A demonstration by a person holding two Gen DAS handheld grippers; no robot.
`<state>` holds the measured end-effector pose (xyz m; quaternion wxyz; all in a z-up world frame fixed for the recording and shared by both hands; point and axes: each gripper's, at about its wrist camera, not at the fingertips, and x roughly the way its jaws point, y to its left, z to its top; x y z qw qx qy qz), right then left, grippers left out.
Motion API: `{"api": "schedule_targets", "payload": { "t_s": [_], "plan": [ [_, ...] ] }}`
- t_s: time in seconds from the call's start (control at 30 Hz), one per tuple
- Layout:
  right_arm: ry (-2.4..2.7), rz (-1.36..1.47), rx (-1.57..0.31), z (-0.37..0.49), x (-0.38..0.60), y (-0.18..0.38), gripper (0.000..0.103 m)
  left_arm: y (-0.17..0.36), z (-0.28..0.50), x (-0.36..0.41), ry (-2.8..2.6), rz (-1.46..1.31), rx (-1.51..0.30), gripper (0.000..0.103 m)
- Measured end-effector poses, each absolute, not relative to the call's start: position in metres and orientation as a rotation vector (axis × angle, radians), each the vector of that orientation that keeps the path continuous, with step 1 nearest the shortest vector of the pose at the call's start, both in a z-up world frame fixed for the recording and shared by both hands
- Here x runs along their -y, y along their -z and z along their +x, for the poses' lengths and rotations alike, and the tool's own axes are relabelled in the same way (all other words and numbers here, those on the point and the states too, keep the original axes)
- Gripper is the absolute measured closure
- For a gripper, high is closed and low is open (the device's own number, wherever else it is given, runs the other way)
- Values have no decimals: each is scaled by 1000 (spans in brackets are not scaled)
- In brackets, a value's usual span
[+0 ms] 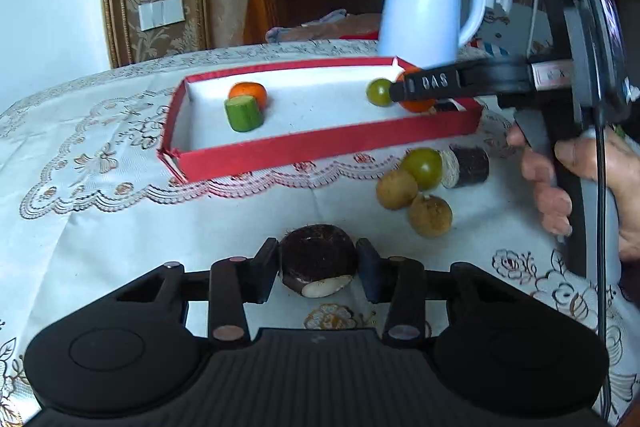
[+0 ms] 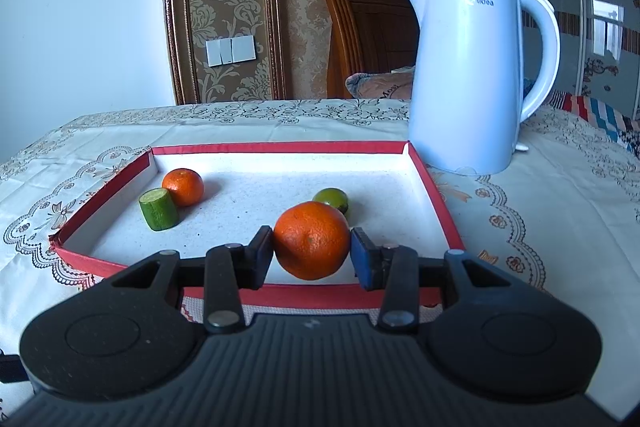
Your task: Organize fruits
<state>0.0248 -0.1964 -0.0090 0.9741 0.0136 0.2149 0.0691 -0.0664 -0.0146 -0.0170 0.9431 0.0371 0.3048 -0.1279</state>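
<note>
two pairs of jaws are busy here. the right gripper [image 2: 312, 247] has its jaws closed on a large orange [image 2: 311, 240], both pads pressed to its sides, holding it low over the near part of the red tray [image 2: 280, 147]. beyond those jaws, just behind the orange, sits a green citrus [image 2: 331, 199]; well to their left lie a small mandarin [image 2: 183, 187] and a cucumber chunk [image 2: 159, 209], touching each other.

the left gripper [image 1: 317, 267] has a dark, hairy-skinned root piece [image 1: 318, 261] with a white cut face between its jaws, on the table [image 1: 100, 227]. the left pad looks to be against it, while the right pad is at or just off its side, so i cannot tell that the grip is firm. ahead and to the right of these jaws, outside the tray, sit two brown round fruits [image 1: 414, 201], a green tomato-like fruit [image 1: 422, 167] and a dark cut cylinder [image 1: 466, 166], bunched together.

risks, as i judge them: if the right jaws let go with the orange off the tray floor, it may roll into the green citrus and knock it along. the root piece is rounded and rough; a pinch set off its middle could let it twist or slip out on the lift. carrying it to the tray means crossing near the right gripper and the person's hand [image 1: 580, 183], so the two tools could collide.
</note>
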Motion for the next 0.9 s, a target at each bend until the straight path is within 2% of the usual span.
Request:
{"api": "schedule_targets", "payload": {
  "t_s": [0.37, 0.9],
  "plan": [
    [-125, 20, -427, 30, 193, 5, 64, -21, -22, 6, 178, -13, -524, 62],
    [-134, -25, -556, 71, 179, 16, 64, 3, 64, 18, 49, -13, -618, 62]
  ]
}}
